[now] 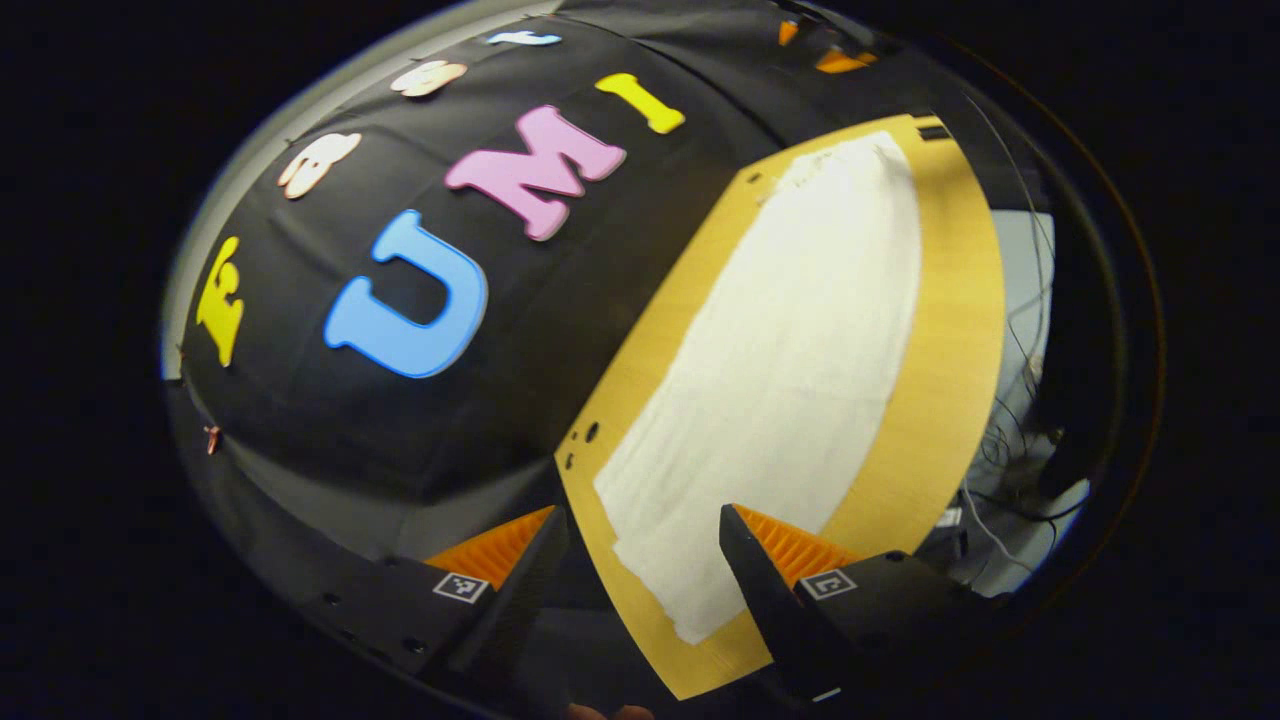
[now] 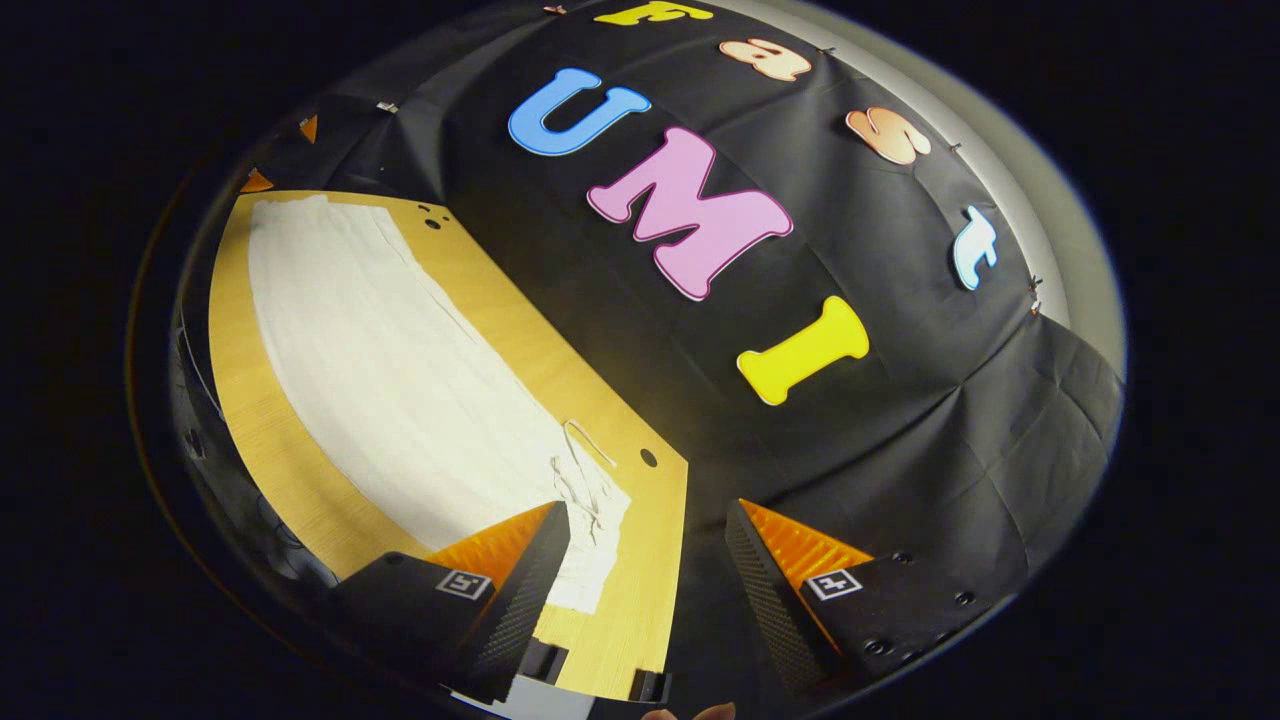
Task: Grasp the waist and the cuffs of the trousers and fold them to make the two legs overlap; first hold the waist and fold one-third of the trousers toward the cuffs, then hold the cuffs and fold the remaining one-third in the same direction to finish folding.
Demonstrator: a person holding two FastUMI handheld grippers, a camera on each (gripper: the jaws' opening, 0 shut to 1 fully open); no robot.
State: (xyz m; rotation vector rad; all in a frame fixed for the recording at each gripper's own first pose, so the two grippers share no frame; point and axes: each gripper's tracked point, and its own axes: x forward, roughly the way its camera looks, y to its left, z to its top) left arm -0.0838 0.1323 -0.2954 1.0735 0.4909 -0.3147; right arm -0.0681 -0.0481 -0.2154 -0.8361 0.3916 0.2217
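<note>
On the wooden tabletop (image 1: 955,330), white trousers (image 1: 790,370) lying flat and stretched out long, looking already narrowed to a single strip, so legs probably overlapped, though hard to be sure from these angles; same trousers (image 2: 400,390) in the right gripper view, with the bunched end and a loose drawstring (image 2: 588,442) nearest that gripper, so most likely the waist; plainer end near the left gripper, probably the cuffs.

Left gripper (image 1: 640,560) spread wide, nothing between the fingers, hovering above the near end of the cloth; right gripper (image 2: 645,560) also spread wide and holding nothing, one finger over the gathered waist, the other out past the table edge toward the booth's black wall.

Stuff that could go sideways from here, just guessing:

- grabbing only the top layer at the waist; thin fabric, two layers stacked, easy to pinch one and peel the legs apart on the lift;
- right gripper sitting off-centre to the waistband; closing there might catch just a corner or the drawstring, and the fold would come out skewed;
- cloth close to the table's edge at both ends; a drag instead of a lift could pull an end over the side;
- folding too far or too short on the first third; no crease mark to aim at, so the final stack could end up uneven;
- wrinkles around the waist getting trapped under the fold and making a lump.
</note>
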